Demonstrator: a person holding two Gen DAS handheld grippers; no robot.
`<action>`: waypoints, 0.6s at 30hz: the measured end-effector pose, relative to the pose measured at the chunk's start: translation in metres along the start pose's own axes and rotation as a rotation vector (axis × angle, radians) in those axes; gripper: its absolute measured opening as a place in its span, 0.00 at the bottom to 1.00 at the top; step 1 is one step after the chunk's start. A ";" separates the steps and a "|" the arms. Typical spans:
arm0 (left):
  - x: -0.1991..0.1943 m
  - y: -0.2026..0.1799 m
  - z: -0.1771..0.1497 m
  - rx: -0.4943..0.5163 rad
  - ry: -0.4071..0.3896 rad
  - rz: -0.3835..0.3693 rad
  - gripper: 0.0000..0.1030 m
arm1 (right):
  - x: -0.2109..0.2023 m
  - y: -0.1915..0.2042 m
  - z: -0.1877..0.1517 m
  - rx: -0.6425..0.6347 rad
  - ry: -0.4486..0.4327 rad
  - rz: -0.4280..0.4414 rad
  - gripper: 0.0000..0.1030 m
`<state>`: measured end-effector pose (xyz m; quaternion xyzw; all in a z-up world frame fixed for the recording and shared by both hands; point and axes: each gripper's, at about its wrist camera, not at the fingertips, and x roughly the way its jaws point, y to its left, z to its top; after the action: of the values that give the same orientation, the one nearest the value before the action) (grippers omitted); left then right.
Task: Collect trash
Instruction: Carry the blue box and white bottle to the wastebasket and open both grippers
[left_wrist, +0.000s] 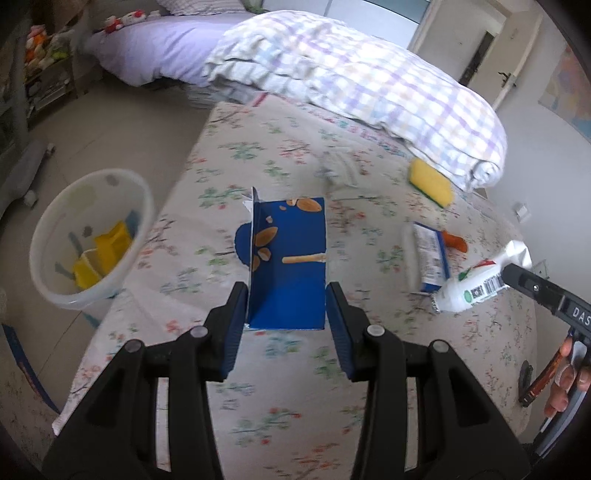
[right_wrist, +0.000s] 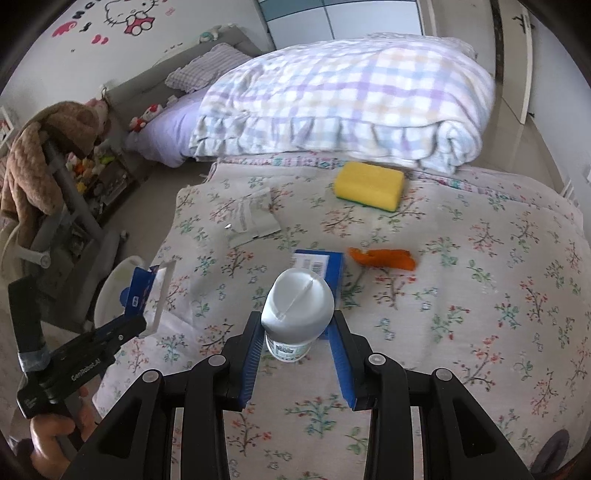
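Blue cardboard box (left_wrist: 288, 262), flat-sided with snack pictures printed on it, sat pinched between the left tongs (left_wrist: 287, 302) above the floral bedspread (left_wrist: 295, 387). Off the bed's left edge stood a round translucent bin (left_wrist: 88, 236) with yellow scraps inside.

Over on the right wrist view, the right tongs (right_wrist: 297, 325) were clamped on a smooth white plastic bottle (right_wrist: 297, 302). Behind it lay a flat blue carton (right_wrist: 325, 262), crumpled orange peel (right_wrist: 384, 258), a spongy yellow block (right_wrist: 369, 184) and a creased paper wrapper (right_wrist: 251, 218).
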<state>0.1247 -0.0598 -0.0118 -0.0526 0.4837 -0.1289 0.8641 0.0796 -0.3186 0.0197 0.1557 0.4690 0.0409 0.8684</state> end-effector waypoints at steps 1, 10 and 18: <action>0.001 0.007 0.001 -0.013 -0.001 0.008 0.44 | 0.002 0.004 -0.001 -0.007 0.003 -0.001 0.36; -0.001 0.063 0.001 -0.148 -0.031 0.020 0.44 | 0.020 0.047 -0.008 -0.059 0.030 0.020 0.36; -0.013 0.113 0.002 -0.225 -0.088 0.068 0.44 | 0.034 0.095 -0.013 -0.139 0.041 0.037 0.36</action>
<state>0.1397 0.0518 -0.0243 -0.1384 0.4583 -0.0420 0.8770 0.0948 -0.2183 0.0147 0.1027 0.4800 0.0929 0.8663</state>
